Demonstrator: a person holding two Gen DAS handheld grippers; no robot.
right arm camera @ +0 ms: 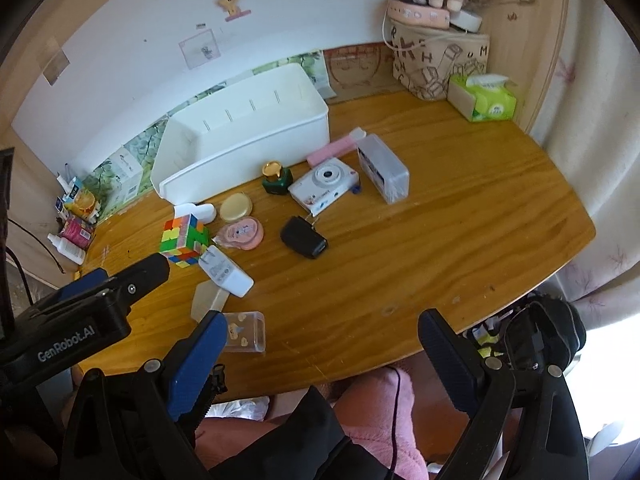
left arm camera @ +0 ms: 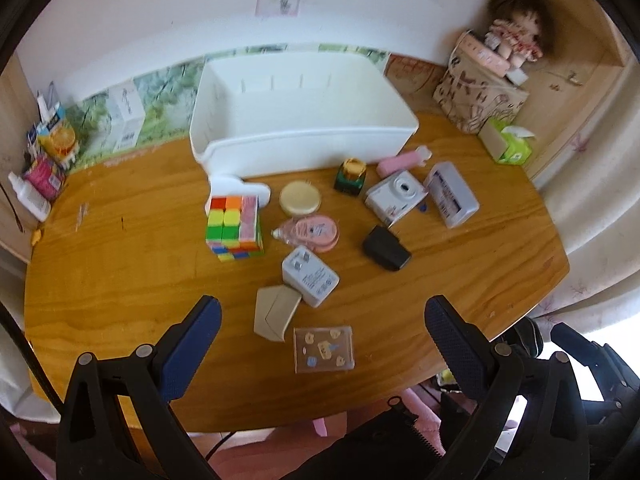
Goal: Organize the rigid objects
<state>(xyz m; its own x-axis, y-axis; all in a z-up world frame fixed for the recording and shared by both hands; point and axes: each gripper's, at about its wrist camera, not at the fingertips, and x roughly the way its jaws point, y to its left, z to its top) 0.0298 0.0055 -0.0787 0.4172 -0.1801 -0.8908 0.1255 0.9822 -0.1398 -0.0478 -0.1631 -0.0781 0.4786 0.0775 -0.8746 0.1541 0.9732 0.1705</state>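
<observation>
Wooden table [left arm camera: 120, 272] is carrying a white bin [left arm camera: 300, 120], scattered items lying before it. Both grippers — left gripper [left arm camera: 323, 320], right gripper [right arm camera: 320, 336] — are hovering wide apart, gripping nothing; "GenRobot.AI" is showing on the left one.

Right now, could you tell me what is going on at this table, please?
A person holds a gripper in each hand above the near edge of a wooden table. The left gripper and right gripper are both open and empty. The white bin at the back holds nothing visible, and the Rubik's cube, toy camera, white charger and other small items lie loose in front of it.
</observation>
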